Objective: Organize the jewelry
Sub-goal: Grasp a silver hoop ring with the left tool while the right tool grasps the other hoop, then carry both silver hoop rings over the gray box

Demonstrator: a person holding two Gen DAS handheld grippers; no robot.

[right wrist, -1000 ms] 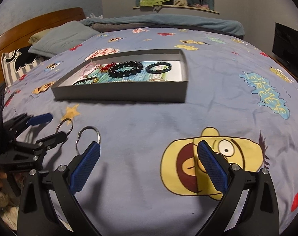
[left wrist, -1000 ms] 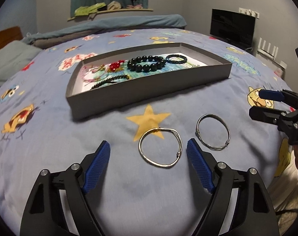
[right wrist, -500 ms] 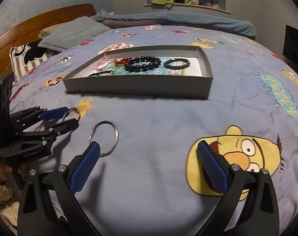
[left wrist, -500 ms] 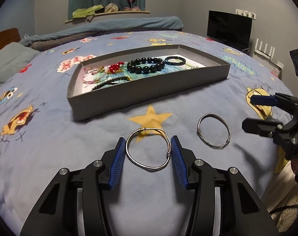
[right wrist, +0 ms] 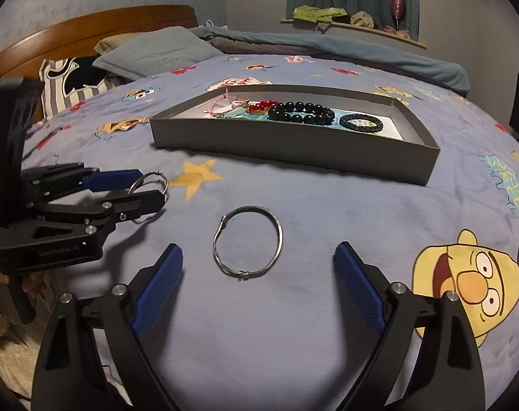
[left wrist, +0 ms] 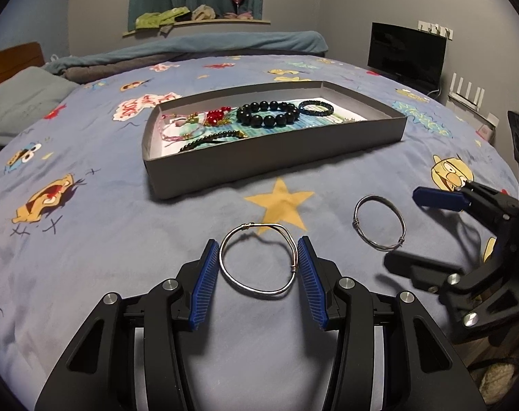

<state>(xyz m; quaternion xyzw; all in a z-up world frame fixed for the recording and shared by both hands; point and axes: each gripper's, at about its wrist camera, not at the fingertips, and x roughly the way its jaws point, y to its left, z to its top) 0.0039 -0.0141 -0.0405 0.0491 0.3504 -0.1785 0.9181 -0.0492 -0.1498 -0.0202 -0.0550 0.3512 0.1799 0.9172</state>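
My left gripper [left wrist: 258,255] is shut on a silver wire bangle [left wrist: 245,286], its blue pads touching both sides; the bangle is lifted slightly off the bedspread. It also shows in the right wrist view [right wrist: 149,181]. A second silver bangle [left wrist: 379,222] lies flat on the bed to its right, seen also in the right wrist view [right wrist: 247,246]. My right gripper [right wrist: 258,267] is open, its fingers either side of and just short of that bangle. A grey shallow box [left wrist: 276,157] behind holds several bracelets, including a black bead bracelet [left wrist: 268,114].
The blue cartoon bedspread [left wrist: 88,239] covers the bed. Pillows [right wrist: 153,51] and a wooden headboard [right wrist: 88,30] are at the left in the right wrist view. A dark monitor [left wrist: 407,53] stands beyond the bed's right side. The bed edge drops off near my right gripper.
My left gripper closed on the nearer bangle and lifted it a little. My right gripper moved left until the second bangle sits centred before its open fingers.
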